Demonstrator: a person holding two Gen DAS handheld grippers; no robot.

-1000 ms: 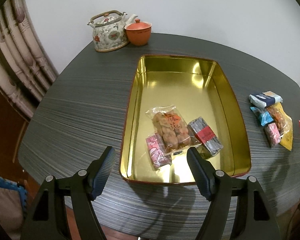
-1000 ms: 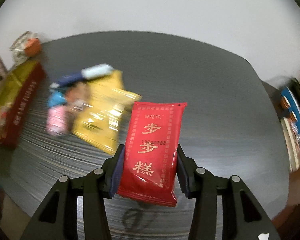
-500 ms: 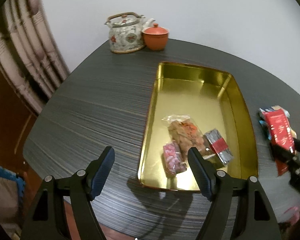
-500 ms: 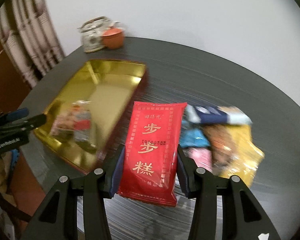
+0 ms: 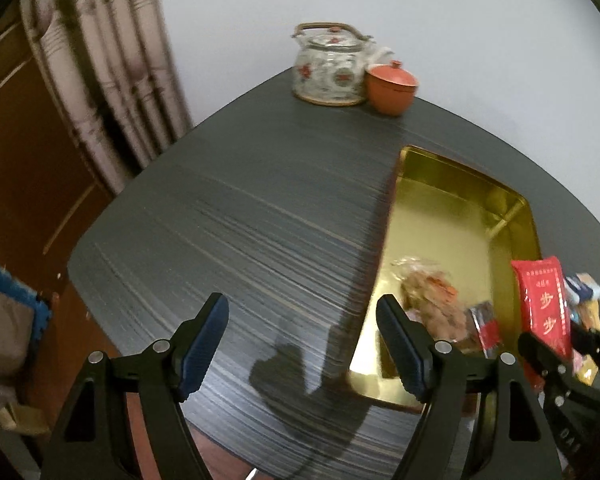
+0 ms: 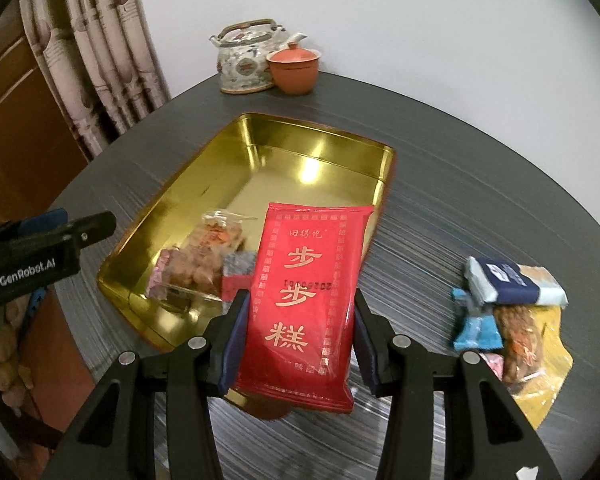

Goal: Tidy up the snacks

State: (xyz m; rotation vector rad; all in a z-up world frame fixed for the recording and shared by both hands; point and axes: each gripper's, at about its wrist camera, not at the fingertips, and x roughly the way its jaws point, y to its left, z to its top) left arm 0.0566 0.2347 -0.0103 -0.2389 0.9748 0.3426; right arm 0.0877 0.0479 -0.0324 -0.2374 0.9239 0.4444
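Note:
My right gripper [image 6: 298, 336] is shut on a red snack packet [image 6: 306, 300] with gold characters, held above the near right corner of the gold tray [image 6: 204, 172]. A clear bag of brown snacks [image 6: 202, 258], a pink packet [image 6: 159, 276] and a grey-and-red packet [image 6: 236, 270] lie in the tray. My left gripper [image 5: 302, 346] hangs open over bare tabletop left of the tray [image 5: 452, 204], nothing between its fingers. From the left wrist, the red packet [image 5: 544, 304] and right gripper [image 5: 556, 344] show at the right edge.
A floral teapot [image 6: 246, 60] and an orange lidded cup [image 6: 294, 68] stand at the table's far edge. Several loose snack packets [image 6: 508, 304] lie piled on the dark table [image 6: 480, 208] right of the tray. A curtain [image 5: 100, 64] hangs on the left.
My right gripper has carried the red packet leftward from the snack pile to above the tray. My left gripper has drifted left, away from the tray, and rolled.

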